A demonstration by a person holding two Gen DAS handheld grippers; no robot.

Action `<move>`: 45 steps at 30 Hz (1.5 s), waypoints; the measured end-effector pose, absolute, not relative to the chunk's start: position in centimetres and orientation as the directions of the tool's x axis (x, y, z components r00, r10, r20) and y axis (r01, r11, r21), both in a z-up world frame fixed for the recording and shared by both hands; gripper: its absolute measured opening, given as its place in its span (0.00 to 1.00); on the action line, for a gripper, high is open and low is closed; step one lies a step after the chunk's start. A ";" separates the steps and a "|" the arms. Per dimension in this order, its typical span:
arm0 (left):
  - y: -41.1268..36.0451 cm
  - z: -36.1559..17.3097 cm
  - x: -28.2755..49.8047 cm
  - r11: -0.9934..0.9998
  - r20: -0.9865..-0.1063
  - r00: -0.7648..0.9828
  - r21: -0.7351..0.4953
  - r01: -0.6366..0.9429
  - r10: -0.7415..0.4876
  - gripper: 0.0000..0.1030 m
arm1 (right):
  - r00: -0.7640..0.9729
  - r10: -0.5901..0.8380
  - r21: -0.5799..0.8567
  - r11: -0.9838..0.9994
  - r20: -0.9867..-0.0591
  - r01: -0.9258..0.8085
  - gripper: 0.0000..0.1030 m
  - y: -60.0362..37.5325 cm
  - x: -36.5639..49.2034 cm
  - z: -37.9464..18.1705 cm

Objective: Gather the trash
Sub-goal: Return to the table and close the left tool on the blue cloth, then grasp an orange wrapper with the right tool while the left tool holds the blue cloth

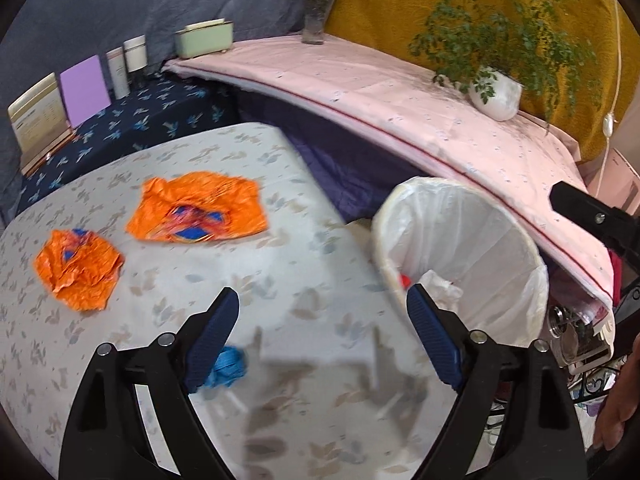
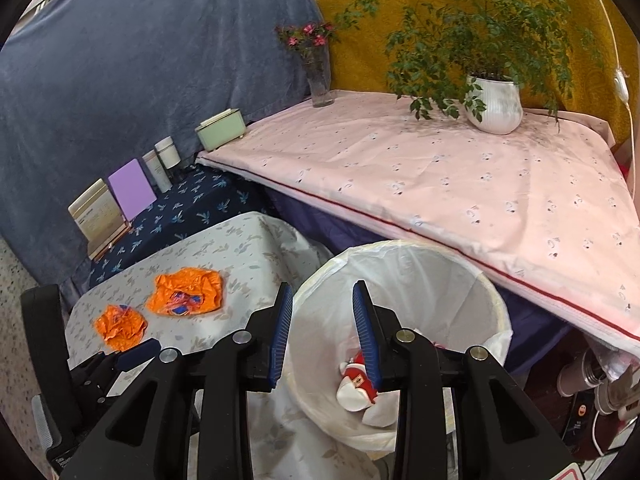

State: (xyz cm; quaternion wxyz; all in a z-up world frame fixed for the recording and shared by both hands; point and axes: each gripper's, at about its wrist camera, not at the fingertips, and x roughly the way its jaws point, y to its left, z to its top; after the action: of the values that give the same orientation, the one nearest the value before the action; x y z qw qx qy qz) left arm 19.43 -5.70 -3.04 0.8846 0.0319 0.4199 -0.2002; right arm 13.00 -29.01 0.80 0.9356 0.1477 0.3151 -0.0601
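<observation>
Two crumpled orange wrappers lie on the low table with the leaf-print cloth (image 1: pixel 280 280): a small one (image 1: pixel 78 268) at the left and a larger one (image 1: pixel 198 208) behind it. They also show in the right wrist view (image 2: pixel 120 326) (image 2: pixel 186 292). A small blue scrap (image 1: pixel 228 364) lies by my left gripper's left finger. My left gripper (image 1: pixel 322 300) is open and empty above the table. A white-lined trash bin (image 1: pixel 472 240) stands right of the table. My right gripper (image 2: pixel 322 300) is open and empty over the bin (image 2: pixel 440 280), which holds red-and-white trash (image 2: pixel 356 390).
A higher table with a pink cloth (image 2: pixel 460 184) stands behind the bin, with a potted plant (image 2: pixel 496 104) and a flower vase (image 2: pixel 320 80). A dark-blue shelf (image 2: pixel 188 208) holds a green box, jars and cards. Clutter sits at the lower right.
</observation>
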 end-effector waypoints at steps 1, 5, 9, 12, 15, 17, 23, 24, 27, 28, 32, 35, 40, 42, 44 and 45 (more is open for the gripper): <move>-5.1 -3.4 19.5 0.923 -0.760 0.568 -0.108 0.369 -0.316 0.81 | 0.792 -0.012 0.239 0.951 -0.611 0.198 0.30 -28.5 13.1 0.6; -2.8 -5.4 19.7 0.944 -0.787 0.557 -0.095 0.315 -0.265 0.85 | 0.782 0.011 0.239 0.955 -0.623 0.177 0.30 -26.9 13.5 0.1; -1.0 -7.2 19.9 0.959 -0.809 0.542 -0.089 0.269 -0.227 0.88 | 0.767 0.037 0.243 0.957 -0.641 0.157 0.30 -25.2 14.1 -0.9; -0.4 -8.3 20.0 0.964 -0.825 0.524 -0.088 0.252 -0.213 0.88 | 0.754 0.055 0.245 0.959 -0.654 0.143 0.30 -24.1 14.5 -1.7; 0.2 -9.3 20.3 0.968 -0.835 0.509 -0.101 0.231 -0.208 0.87 | 0.739 0.074 0.246 0.961 -0.669 0.127 0.30 -22.9 15.0 -2.6; 0.6 -9.7 20.6 0.969 -0.839 0.499 -0.122 0.216 -0.217 0.86 | 0.732 0.082 0.247 0.962 -0.676 0.120 0.30 -22.3 15.2 -3.0; 0.5 -9.4 20.9 0.965 -0.833 0.507 -0.112 0.235 -0.221 0.57 | 0.710 0.104 0.247 0.964 -0.697 0.101 0.30 -20.9 16.0 -4.3; 0.5 -9.3 20.9 0.965 -0.834 0.508 -0.106 0.239 -0.218 0.48 | 0.707 0.107 0.248 0.964 -0.699 0.100 0.30 -20.7 16.2 -4.4; 0.6 -9.2 20.9 0.962 -0.834 0.502 -0.114 0.248 -0.229 0.41 | 0.702 0.113 0.251 0.963 -0.703 0.096 0.31 -20.3 16.5 -4.6; 0.7 -9.2 20.8 0.961 -0.833 0.501 -0.122 0.249 -0.236 0.39 | 0.702 0.115 0.251 0.963 -0.703 0.095 0.31 -20.3 16.6 -4.7; 1.3 -8.8 20.4 0.958 -0.828 0.503 -0.136 0.253 -0.250 0.35 | 0.698 0.121 0.247 0.966 -0.705 0.082 0.31 -19.6 17.2 -4.8; 1.9 -8.3 20.4 0.959 -0.822 0.508 -0.149 0.242 -0.256 0.33 | 0.696 0.126 0.242 0.968 -0.707 0.070 0.31 -19.0 18.0 -4.8; 3.7 -6.8 21.4 0.963 -0.805 0.534 -0.163 0.216 -0.256 0.32 | 0.689 0.148 0.249 0.967 -0.710 0.049 0.30 -18.0 20.6 -4.8; 4.4 -6.3 21.9 0.965 -0.798 0.547 -0.165 0.205 -0.253 0.32 | 0.682 0.160 0.257 0.966 -0.714 0.043 0.30 -17.5 22.0 -5.0; 5.2 -5.8 22.8 0.967 -0.792 0.558 -0.166 0.194 -0.248 0.32 | 0.672 0.176 0.269 0.962 -0.720 0.037 0.30 -17.1 23.2 -5.4; 5.5 -5.6 23.2 0.968 -0.790 0.563 -0.165 0.190 -0.246 0.32 | 0.665 0.181 0.273 0.961 -0.724 0.035 0.30 -16.8 24.0 -5.6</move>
State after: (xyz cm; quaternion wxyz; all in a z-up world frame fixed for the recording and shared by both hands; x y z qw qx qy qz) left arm 23.16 5.49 -5.61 0.8834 -0.0307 0.4512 -0.1233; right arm 23.97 -16.83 -5.63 0.9028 0.1330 0.4071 0.0403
